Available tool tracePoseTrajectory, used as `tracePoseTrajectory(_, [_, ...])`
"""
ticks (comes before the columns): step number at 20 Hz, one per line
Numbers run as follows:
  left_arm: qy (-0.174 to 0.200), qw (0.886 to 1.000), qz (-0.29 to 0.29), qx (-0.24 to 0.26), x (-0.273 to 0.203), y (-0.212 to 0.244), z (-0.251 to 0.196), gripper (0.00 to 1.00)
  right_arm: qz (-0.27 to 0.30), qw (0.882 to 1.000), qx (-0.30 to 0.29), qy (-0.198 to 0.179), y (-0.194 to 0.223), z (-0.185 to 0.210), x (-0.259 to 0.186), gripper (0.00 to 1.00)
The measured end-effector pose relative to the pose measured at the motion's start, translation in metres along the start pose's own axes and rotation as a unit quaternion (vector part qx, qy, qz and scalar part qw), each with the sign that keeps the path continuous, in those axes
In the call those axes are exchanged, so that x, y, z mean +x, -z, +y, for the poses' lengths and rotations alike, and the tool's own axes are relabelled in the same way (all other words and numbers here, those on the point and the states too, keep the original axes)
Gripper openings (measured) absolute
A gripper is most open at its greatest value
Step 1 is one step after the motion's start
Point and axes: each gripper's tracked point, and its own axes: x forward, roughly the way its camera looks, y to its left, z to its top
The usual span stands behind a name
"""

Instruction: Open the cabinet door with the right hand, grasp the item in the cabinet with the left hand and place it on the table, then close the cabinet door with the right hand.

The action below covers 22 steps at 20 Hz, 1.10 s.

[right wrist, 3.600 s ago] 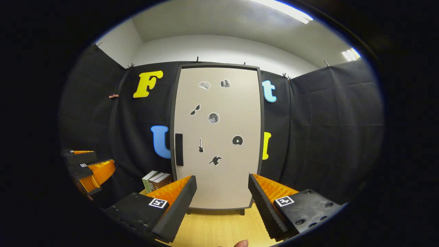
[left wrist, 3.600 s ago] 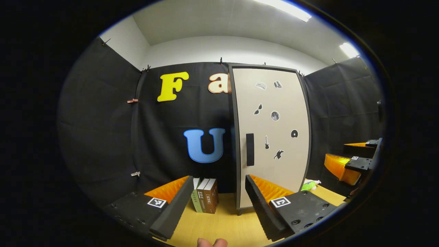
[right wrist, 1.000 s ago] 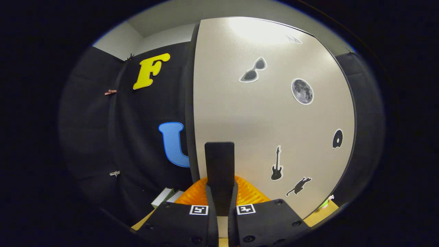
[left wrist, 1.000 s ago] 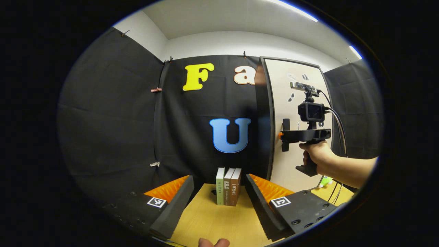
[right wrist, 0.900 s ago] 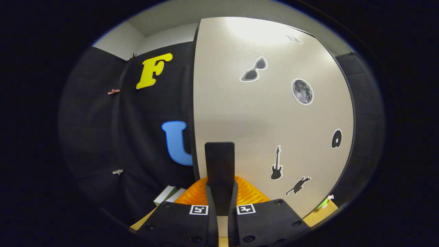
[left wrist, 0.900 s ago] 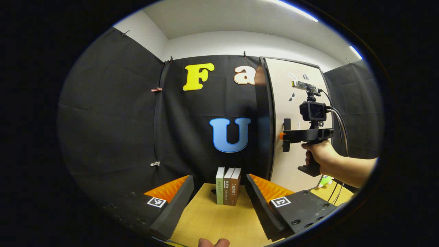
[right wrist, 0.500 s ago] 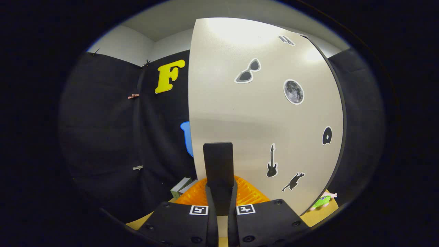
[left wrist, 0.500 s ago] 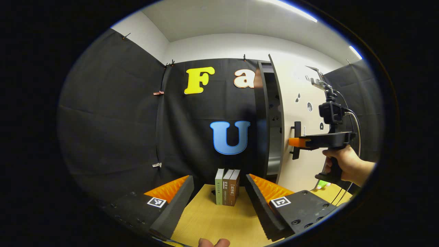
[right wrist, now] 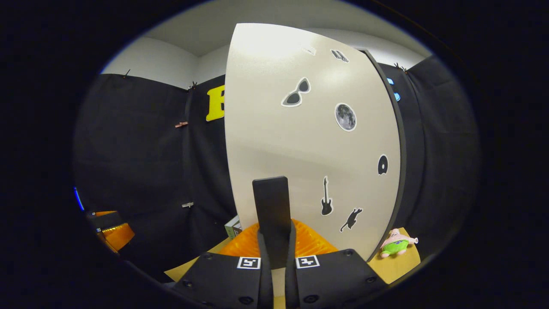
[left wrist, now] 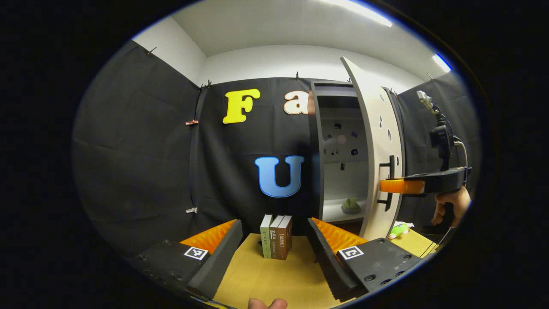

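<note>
The tall cabinet [left wrist: 315,128] stands at the back of the table with its pale door [right wrist: 313,141] swung partly outward. My right gripper [right wrist: 274,253] is shut on the door's dark vertical handle [right wrist: 271,210]; in the left gripper view it [left wrist: 396,186] shows at the right, gripping the handle [left wrist: 389,182], with a hand behind it. Inside, on a lower shelf, lies a small greenish item [left wrist: 351,206]. My left gripper [left wrist: 274,244] is open low over the wooden table [left wrist: 274,279], well short of the cabinet, nothing between its fingers.
Three upright books [left wrist: 276,236] stand on the table left of the cabinet, just beyond the left gripper's fingers. A small green and pink plush toy [right wrist: 396,244] lies on the table by the door's hinge side. Black cloth walls close in the booth.
The right gripper went from open in front of the shut door to shut on the handle, then pulled the door outward. The cabinet's inside and the greenish item came into sight.
</note>
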Motion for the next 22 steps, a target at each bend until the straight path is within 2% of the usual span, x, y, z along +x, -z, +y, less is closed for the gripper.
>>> tracePoseTrajectory(10, [0.019,1.0,-0.01,0.007,0.005,-0.014,-0.019,0.94,-0.013,0.999,-0.006,0.05,-0.006,-0.032,-0.036,0.14])
tracePoseTrajectory(17, [0.033,0.999,-0.005,0.005,0.009,-0.014,-0.033,0.92,-0.032,0.992,0.0,0.125,-0.01,-0.067,-0.054,0.13])
tracePoseTrajectory(18, [0.037,0.999,-0.005,0.005,0.01,-0.014,-0.037,0.95,-0.035,0.99,-0.003,0.135,-0.011,-0.073,-0.055,0.13])
tracePoseTrajectory(22, [0.051,0.999,-0.004,0.006,0.015,-0.016,-0.053,0.94,-0.034,0.987,0.001,0.154,-0.01,-0.087,-0.063,0.13])
